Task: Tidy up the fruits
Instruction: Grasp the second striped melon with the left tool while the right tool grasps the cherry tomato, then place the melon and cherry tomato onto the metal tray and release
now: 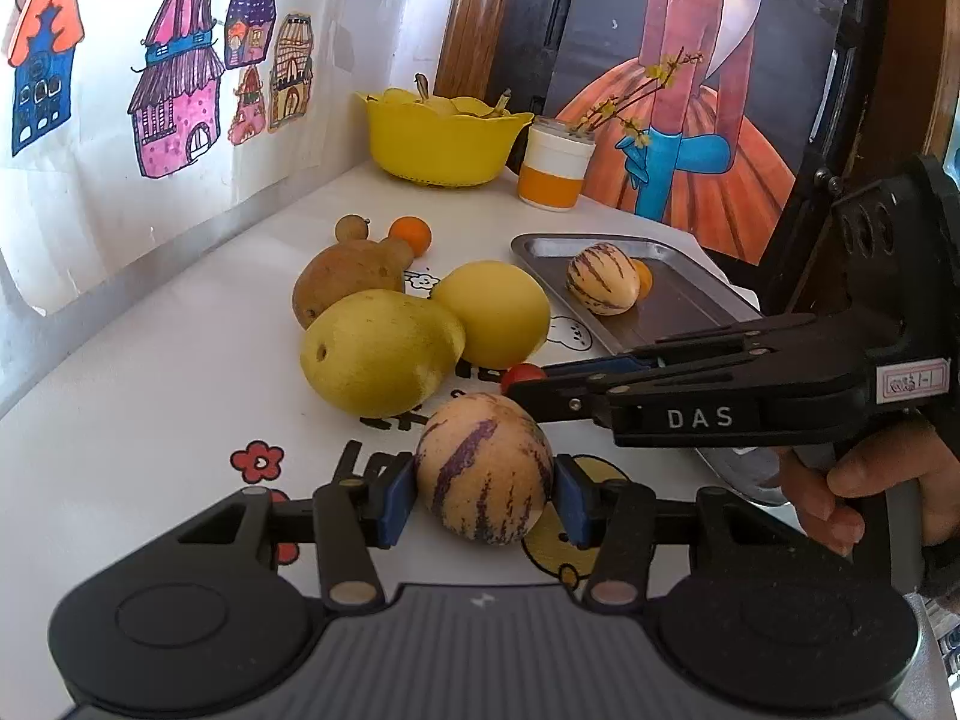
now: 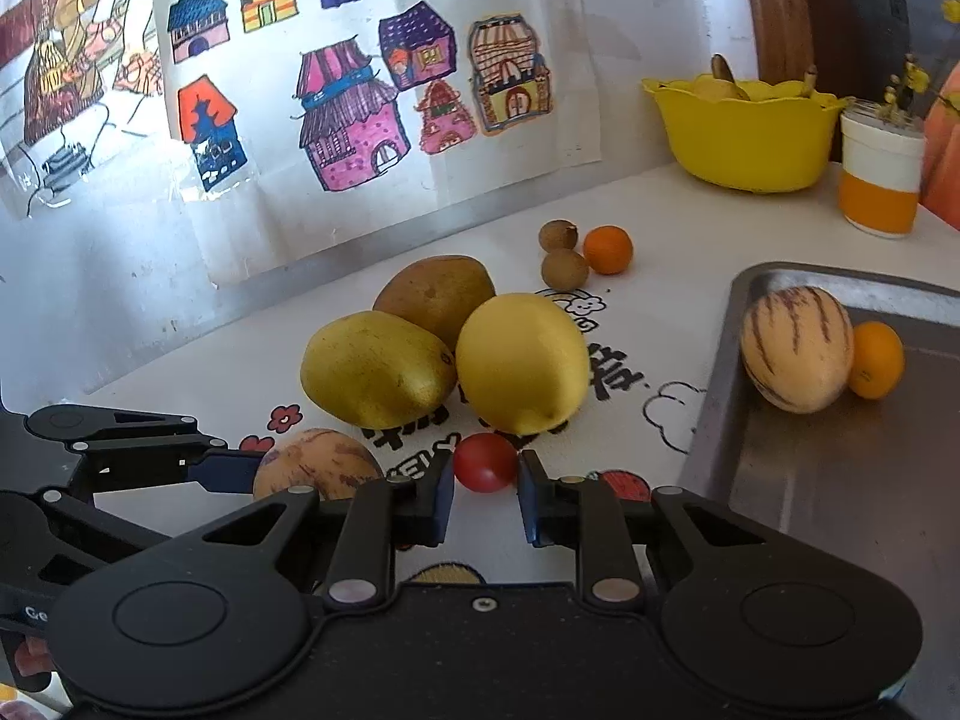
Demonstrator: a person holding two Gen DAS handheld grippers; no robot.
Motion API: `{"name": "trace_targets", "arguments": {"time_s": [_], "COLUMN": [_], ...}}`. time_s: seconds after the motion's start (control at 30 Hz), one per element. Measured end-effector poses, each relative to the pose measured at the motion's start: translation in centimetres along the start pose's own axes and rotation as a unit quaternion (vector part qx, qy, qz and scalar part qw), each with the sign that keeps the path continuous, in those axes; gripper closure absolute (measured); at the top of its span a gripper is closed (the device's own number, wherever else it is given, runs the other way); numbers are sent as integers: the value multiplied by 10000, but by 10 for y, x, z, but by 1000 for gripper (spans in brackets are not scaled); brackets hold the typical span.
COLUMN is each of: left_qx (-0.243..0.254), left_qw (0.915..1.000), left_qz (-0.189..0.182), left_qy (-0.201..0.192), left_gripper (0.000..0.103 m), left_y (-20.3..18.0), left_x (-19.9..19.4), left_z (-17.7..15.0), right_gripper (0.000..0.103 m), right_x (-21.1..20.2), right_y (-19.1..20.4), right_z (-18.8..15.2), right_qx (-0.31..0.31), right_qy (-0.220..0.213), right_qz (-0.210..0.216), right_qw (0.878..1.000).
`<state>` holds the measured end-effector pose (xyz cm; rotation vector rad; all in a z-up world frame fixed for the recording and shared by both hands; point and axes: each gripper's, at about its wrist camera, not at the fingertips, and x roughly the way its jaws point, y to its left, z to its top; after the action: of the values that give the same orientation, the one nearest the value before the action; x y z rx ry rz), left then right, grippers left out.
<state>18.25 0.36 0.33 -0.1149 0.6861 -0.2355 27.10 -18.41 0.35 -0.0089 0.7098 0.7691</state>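
My left gripper [image 1: 485, 489] is shut on a cream pepino melon with purple stripes [image 1: 483, 476] on the white table; that melon also shows in the right wrist view [image 2: 315, 463]. My right gripper [image 2: 485, 489] has its blue pads on either side of a small red tomato [image 2: 485, 462], touching or nearly touching it. In the left wrist view the right gripper [image 1: 528, 387] reaches in from the right, with the tomato [image 1: 521, 373] at its tip. A steel tray [image 2: 810, 480] at the right holds a second striped melon [image 2: 797, 349] and a small orange [image 2: 876, 360].
Two yellow pears [image 2: 378, 369] [image 2: 521, 363] and a brown pear [image 2: 435, 294] lie mid-table. Behind them are two small brown fruits [image 2: 564, 269] and a small orange [image 2: 608, 249]. A yellow bowl [image 2: 741, 132] and an orange-white cup [image 2: 879, 174] stand at the back.
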Motion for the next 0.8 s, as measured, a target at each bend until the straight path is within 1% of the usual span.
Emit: {"name": "trace_targets", "arguments": {"time_s": [0.17,0.4,0.6,0.8], "left_qx": [40,133,110,235], "left_qw": [10000,9999,9996,9990], "left_qz": [22,-42,-208,-349], "left_qy": [-32,-91,-167,-119], "left_gripper": [50,50,50,50], "left_y": [-10,-32,-56,-81], "left_x": [-2,2,18,42], "left_z": [3,11,28,40], "right_gripper": [79,79,79,79], "right_x": [-23,-61,-82,-97], "right_y": [-5,-29,-60,-84], "right_z": [-4,-13,-27,-43], "right_qx": [133,392,616,716], "right_qy": [-263,-642,-747,-741], "right_qz": [-49,-335,-713,-1020], "right_qw": [9996,9966,9927,9894]}}
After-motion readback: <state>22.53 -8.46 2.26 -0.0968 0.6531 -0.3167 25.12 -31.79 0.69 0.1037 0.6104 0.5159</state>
